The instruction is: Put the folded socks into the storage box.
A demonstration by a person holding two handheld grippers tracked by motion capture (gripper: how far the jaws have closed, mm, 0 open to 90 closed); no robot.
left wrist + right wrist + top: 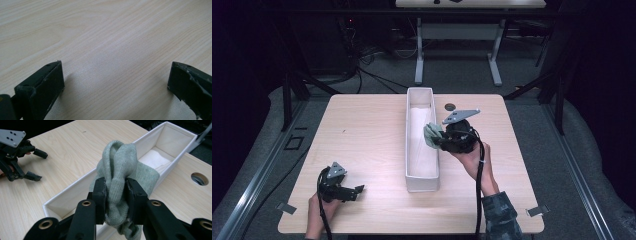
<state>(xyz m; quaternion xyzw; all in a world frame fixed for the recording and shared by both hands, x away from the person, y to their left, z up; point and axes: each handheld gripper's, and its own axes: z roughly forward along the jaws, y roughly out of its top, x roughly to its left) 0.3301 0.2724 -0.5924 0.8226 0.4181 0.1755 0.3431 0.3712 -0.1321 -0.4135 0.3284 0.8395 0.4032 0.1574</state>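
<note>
**A:** Where do you stand with the load?

**B:** Your right gripper (441, 140) has its jaws closed tight on a bunched grey-green knitted sock (120, 167), held at the right-hand wall of the long white bin (408, 120), about midway along it. Seen from the right gripper view, the sock bulges above the jaws and more hangs below them, over the rim. Your left gripper (358, 190) rests low over the wooden table (362, 130) near its front-left corner, jaws spread wide with nothing between them.

**A:** What could go wrong from here?

**B:** In my judgement, three things. The grip takes only the middle of the bundle, so a loose fold may catch on the thin rim as you carry it across, and the bin could tip or slide. Let go too early and the sock may land draped over the wall or fall onto the table instead of inside. The cable trailing from your right gripper runs back along your forearm; a wide swing could drag it across the table.

**A:** What else lies around, and what blocks the way?

**B:** A white folded cloth (155, 158) already lies in the far half of the bin; the near half looks free. A round cable hole (450, 106) sits in the table just right of the bin. Only the bin's own wall stands between the sock and the floor of the bin. Your left gripper is well apart.
</note>
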